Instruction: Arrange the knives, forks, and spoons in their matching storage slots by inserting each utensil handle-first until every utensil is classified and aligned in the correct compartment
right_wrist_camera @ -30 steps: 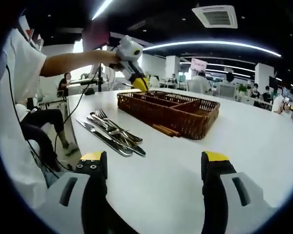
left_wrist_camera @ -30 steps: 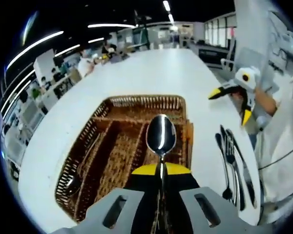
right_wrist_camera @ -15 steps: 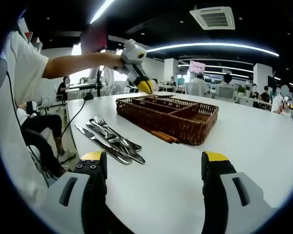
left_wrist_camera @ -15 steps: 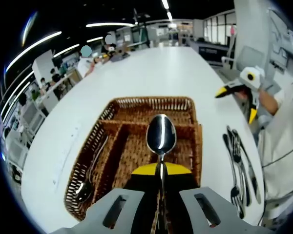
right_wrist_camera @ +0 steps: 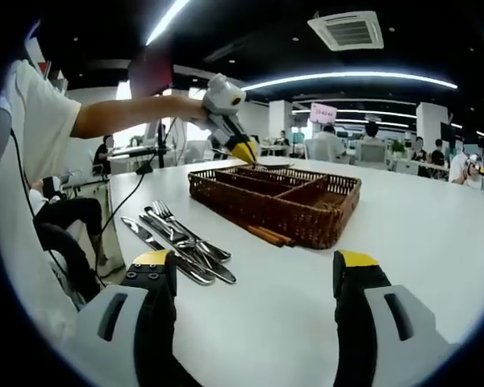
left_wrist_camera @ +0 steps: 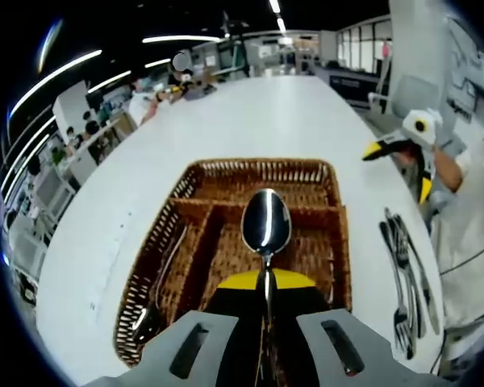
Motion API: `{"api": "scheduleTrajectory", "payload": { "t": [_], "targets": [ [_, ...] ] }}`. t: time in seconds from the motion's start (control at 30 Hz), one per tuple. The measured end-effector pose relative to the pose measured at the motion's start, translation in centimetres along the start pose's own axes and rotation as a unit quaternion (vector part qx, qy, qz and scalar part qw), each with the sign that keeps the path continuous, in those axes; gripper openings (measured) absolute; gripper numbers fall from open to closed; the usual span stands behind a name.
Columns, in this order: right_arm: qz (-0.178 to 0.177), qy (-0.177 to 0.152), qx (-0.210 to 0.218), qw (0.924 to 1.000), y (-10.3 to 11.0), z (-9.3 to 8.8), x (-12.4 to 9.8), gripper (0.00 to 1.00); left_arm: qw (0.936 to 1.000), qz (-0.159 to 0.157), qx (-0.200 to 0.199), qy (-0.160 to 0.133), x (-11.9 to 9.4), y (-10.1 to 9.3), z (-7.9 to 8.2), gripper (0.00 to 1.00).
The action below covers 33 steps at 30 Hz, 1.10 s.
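We judged that the step in hand was to carry the spoon (left_wrist_camera: 265,223) to the slot where a spoon already lay, and to do it well we had to lower it slowly, handle end leading, keep it parallel to the dividers, and release only when it lay flat beside the other spoon (left_wrist_camera: 149,310). Our left gripper (left_wrist_camera: 265,282) was closed on the neck of the spoon, so the bowl stood up just ahead of the yellow jaw tips. The wicker cutlery tray (left_wrist_camera: 226,171) lay directly under and ahead of this gripper, and the slot with the other spoon was to the left of the jaws, so a small shift to that side seemed necessary. Our right gripper (right_wrist_camera: 255,274) was wide open and held nothing; it hovered over the white table (right_wrist_camera: 403,218). Ahead of it and to its left lay the loose knives and forks (right_wrist_camera: 177,242), close together, and the tray stood just beyond them.
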State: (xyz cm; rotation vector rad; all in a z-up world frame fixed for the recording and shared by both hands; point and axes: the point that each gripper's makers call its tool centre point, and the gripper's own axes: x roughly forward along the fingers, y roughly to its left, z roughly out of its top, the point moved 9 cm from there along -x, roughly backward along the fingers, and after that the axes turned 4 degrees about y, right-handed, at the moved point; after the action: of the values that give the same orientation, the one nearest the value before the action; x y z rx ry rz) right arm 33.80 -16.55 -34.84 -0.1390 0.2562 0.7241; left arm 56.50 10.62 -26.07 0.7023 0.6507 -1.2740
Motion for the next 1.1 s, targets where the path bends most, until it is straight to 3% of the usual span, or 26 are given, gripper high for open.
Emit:
{"api": "scheduleTrajectory", "payload": {
  "t": [0.23,0.73,1.1],
  "targets": [
    [-0.012,0.007,0.020,0.9997,-1.0,-0.4,0.2,0.83,1.0000,0.002,-0.002,-0.002,0.3,1.7,0.6,0.02],
    [-0.017,-0.001,0.043,0.9989,-1.9,-1.1,0.2,0.82,0.9999,0.001,-0.005,0.015,2.0,4.2,0.1,0.02],
    [-0.014,-0.012,0.065,0.9977,-2.3,-1.0,-0.2,0.82,0.9996,0.011,-0.019,0.017,2.5,7.5,-0.4,0.02]
  ]
}}
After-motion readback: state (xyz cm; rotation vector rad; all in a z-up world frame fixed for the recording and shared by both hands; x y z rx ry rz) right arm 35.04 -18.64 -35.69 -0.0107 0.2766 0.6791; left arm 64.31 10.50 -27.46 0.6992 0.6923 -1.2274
